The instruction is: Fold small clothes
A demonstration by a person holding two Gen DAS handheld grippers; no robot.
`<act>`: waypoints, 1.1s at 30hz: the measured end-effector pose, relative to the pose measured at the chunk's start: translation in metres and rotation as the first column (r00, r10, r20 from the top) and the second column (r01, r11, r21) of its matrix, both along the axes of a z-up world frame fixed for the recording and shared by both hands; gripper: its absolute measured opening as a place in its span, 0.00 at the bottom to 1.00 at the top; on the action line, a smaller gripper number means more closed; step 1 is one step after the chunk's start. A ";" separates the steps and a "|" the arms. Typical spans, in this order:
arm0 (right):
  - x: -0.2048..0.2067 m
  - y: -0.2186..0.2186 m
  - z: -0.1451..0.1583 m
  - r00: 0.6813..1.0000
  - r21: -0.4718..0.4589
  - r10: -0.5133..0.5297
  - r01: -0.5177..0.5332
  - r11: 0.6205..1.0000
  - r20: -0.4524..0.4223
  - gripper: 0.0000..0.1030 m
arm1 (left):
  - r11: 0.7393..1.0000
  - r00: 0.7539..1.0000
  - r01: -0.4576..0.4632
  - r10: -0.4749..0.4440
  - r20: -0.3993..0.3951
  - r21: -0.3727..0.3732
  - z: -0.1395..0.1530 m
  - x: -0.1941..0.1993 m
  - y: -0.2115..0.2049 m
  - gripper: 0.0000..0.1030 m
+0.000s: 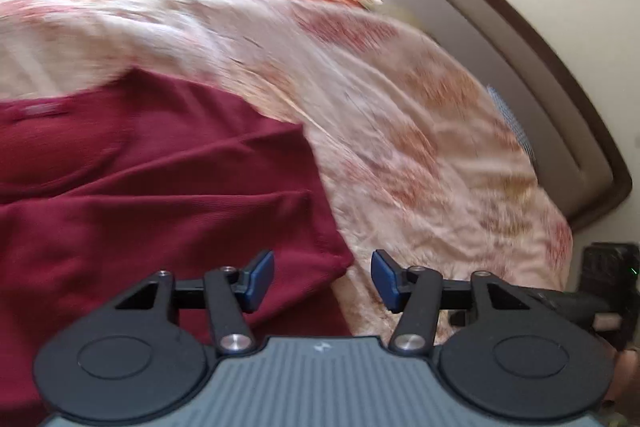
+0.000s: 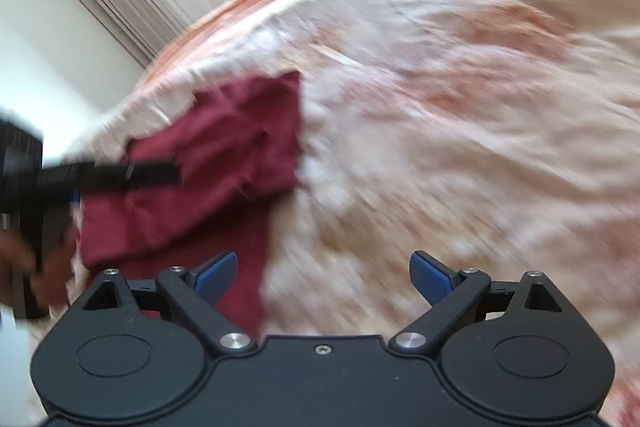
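- Maroon garment lies on the bedspread, partly folded, creased.
- Left gripper released, nothing between the pads, over the garment's corner.
- Right gripper spread wide, empty, at the cloth's edge.
- Next, likely: pinch 2 corners of 1 edge, lift level, lay over evenly.
- Frames blurred; slow down before clamping.

No readable text, numbers or brand names show in either view. The only mark is a small pale emblem on the grey ribbed body of the left gripper.
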State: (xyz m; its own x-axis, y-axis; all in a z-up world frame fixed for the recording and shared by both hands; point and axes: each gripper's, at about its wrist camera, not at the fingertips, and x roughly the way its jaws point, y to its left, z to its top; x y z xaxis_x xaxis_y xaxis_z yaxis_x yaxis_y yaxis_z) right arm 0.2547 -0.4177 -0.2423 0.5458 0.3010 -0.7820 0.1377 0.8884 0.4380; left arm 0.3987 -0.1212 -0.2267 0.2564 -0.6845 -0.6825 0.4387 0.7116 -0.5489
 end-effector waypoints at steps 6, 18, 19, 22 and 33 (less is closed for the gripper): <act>0.088 0.034 0.000 0.993 0.093 0.088 -0.095 0.991 0.077 0.90 | 0.956 0.967 -0.252 0.255 -0.003 0.151 0.005 -0.007 0.103 0.57; 0.198 0.190 0.025 0.831 0.015 0.538 -0.545 0.838 0.139 0.90 | 0.851 0.857 -0.478 0.506 -0.097 0.218 -0.031 -0.081 0.204 0.57; 0.205 0.202 0.022 0.814 0.006 0.567 -0.572 0.820 0.128 0.90 | 0.843 0.844 -0.500 0.526 -0.104 0.199 -0.031 -0.083 0.209 0.57; 0.222 0.227 0.015 0.768 -0.027 0.635 -0.635 0.772 0.084 0.87 | 0.831 0.829 -0.533 0.551 -0.099 0.158 -0.031 -0.080 0.214 0.57; 0.168 0.045 -0.001 0.964 0.099 0.265 -0.263 0.960 -0.007 0.81 | 0.838 0.837 -0.545 0.546 -0.033 0.025 -0.012 -0.038 0.232 0.71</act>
State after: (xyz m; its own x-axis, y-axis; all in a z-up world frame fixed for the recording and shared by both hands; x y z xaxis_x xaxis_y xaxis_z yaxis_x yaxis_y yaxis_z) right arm 0.4222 -0.3723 -0.2430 0.4211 0.5062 -0.7526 -0.0862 0.8484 0.5224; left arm 0.3610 0.1111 -0.2385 0.5600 -0.4316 -0.7072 -0.0431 0.8373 -0.5451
